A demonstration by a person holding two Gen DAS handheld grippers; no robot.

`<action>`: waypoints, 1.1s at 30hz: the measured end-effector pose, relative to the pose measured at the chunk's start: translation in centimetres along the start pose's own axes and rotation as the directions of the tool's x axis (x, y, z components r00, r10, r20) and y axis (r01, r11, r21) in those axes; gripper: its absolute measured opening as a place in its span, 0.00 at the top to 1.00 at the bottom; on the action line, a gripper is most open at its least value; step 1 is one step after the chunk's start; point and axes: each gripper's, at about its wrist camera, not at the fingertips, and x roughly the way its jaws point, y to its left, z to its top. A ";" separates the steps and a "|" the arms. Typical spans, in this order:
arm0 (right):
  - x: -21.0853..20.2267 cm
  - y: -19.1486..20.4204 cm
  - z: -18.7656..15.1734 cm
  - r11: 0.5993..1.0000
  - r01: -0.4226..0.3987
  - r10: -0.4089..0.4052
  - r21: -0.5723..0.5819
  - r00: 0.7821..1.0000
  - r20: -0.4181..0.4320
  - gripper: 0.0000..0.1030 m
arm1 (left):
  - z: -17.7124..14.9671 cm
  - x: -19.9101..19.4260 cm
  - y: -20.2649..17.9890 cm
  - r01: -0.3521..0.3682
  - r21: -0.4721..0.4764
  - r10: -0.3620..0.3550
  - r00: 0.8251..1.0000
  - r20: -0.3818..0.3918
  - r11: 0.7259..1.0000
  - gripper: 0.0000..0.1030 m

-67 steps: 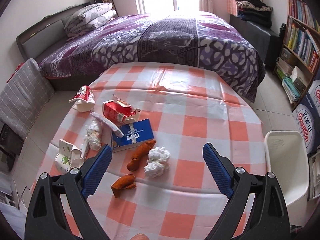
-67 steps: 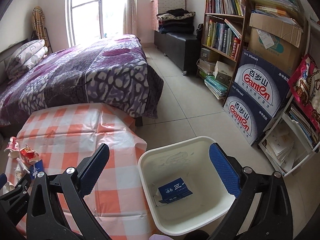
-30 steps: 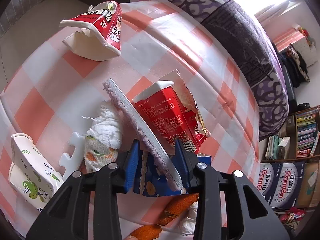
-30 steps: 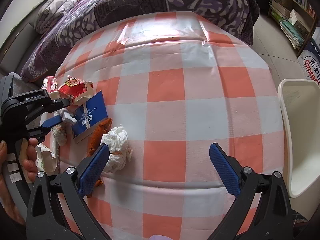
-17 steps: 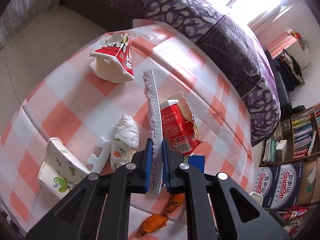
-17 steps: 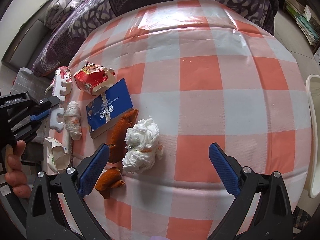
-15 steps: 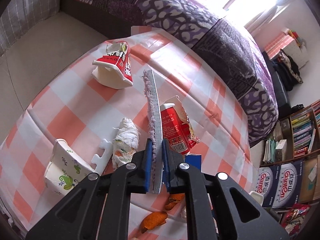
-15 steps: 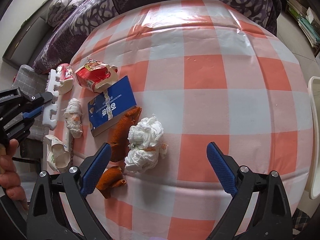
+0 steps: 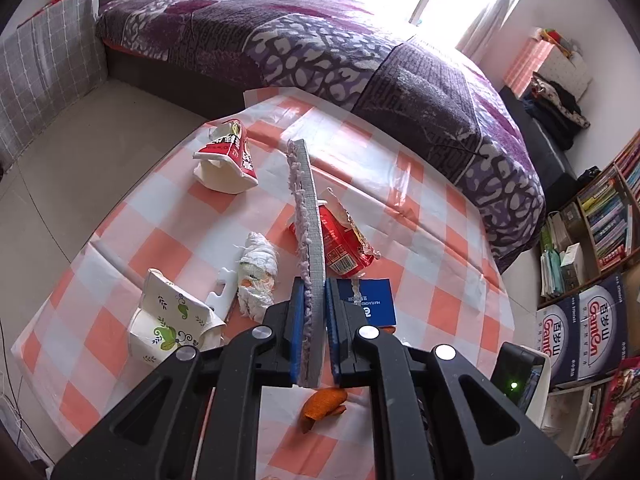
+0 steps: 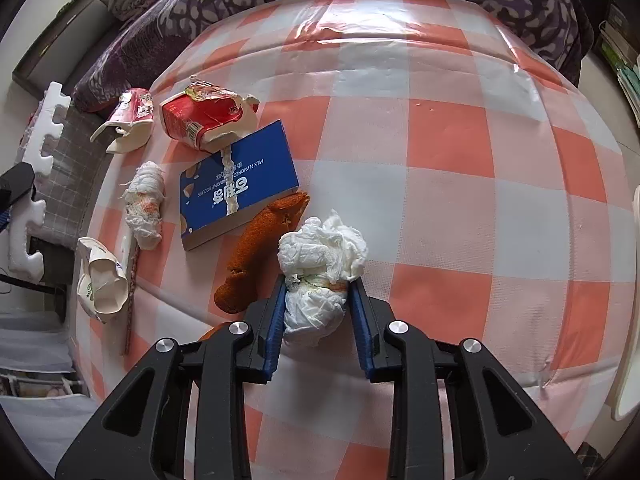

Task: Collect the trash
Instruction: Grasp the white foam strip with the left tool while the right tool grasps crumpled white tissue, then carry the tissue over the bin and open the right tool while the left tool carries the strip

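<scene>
Left gripper [image 9: 316, 332] was clamped on a grey foam strip [image 9: 307, 216], lifted clear of the checked tablecloth [image 10: 440, 184]. Right gripper [image 10: 318, 316], jaws just closing, pinched a crumpled white tissue wad [image 10: 320, 264] on the cloth. Cartons, cups, blue box [image 10: 236, 188] and peels remained uncollected.

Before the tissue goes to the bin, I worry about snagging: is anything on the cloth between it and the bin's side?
Nothing visible. The right hand-held gripper, whose jaws have just been closing, pinches the crumpled tissue; the checked cloth toward the white bin is bare. The orange peel lies opposite.
</scene>
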 end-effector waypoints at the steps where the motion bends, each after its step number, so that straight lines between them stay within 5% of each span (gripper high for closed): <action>1: -0.4 0.0 0.0 1.000 0.008 -0.008 -0.005 1.000 0.020 0.72 | -0.1 0.0 0.0 -0.008 0.005 0.008 1.000 0.001 1.000 0.90; 9: -5.8 -0.1 1.2 0.999 0.048 -0.041 -0.024 0.976 0.214 0.72 | -0.6 -2.0 -2.0 -0.098 0.097 0.085 0.988 0.130 0.990 0.90; 17: -11.5 -0.9 1.5 0.986 0.164 -0.148 0.001 0.889 0.433 0.72 | -1.9 -4.2 -5.4 -0.207 0.172 0.148 0.941 0.303 0.963 0.90; 24: -14.5 -2.0 0.9 0.972 0.233 -0.210 0.026 0.817 0.537 0.72 | -3.4 -5.1 -8.1 -0.249 0.203 0.151 0.903 0.401 0.947 0.90; 27: -15.3 -2.5 0.7 0.965 0.260 -0.231 0.031 0.793 0.564 0.72 | -3.9 -5.0 -9.3 -0.246 0.222 0.140 0.903 0.406 0.943 0.90; 33: -16.5 -4.0 0.4 0.962 0.270 -0.249 0.050 0.780 0.573 0.72 | -4.9 -4.7 -11.4 -0.230 0.255 0.112 0.907 0.405 0.939 0.90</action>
